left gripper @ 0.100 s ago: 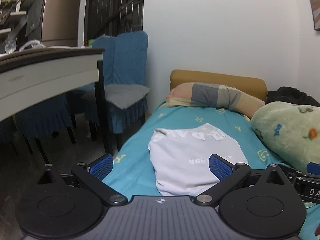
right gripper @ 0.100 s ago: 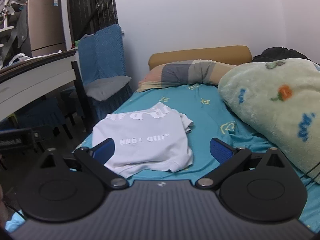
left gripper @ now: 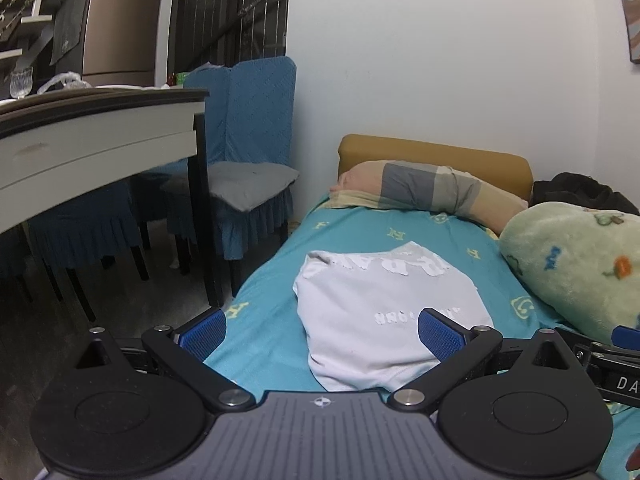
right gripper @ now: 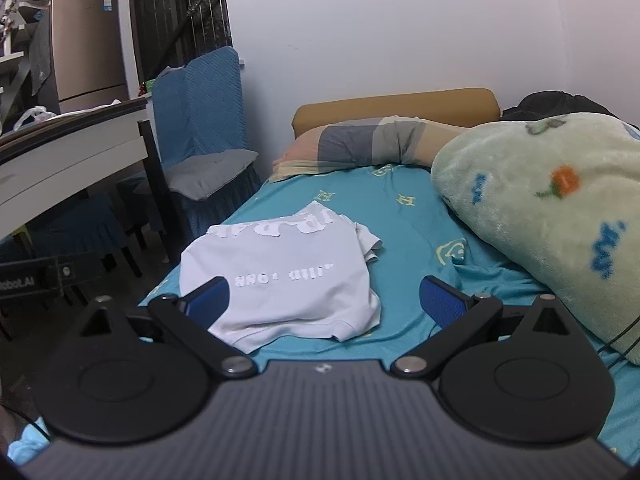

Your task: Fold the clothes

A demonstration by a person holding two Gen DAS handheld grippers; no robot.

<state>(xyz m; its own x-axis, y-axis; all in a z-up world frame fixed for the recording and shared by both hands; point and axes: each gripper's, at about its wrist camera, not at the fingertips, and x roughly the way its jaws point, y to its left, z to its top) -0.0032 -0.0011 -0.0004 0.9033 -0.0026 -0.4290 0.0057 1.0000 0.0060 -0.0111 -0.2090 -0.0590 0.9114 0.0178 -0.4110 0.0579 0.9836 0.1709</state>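
Both grippers hang wide open over the near end of the bed (left gripper: 280, 340), holding nothing: my left gripper (left gripper: 322, 330) has its blue pads spread either side of the shirt's near edge, and my right gripper (right gripper: 324, 298) sits just right of it, its left pad over the shirt's near corner. From my left view the blanket (left gripper: 580, 268) bulks at three o'clock, the pillow (left gripper: 424, 192) lies at twelve against the headboard, and the chair (left gripper: 248, 168) stands at ten. At dead centre lies the white shirt (right gripper: 280, 272), already folded into a compact, roughly square bundle, printed side up. Its long axis seems to run from six to twelve, hem toward me and big lettering toward the pillow, with a sleeve corner poking out at two o'clock in my right view. I judge the folding nearly done; next I would tuck that stray sleeve or make a final half fold, which calls for lowering both grippers to the near hem and pinching it evenly.
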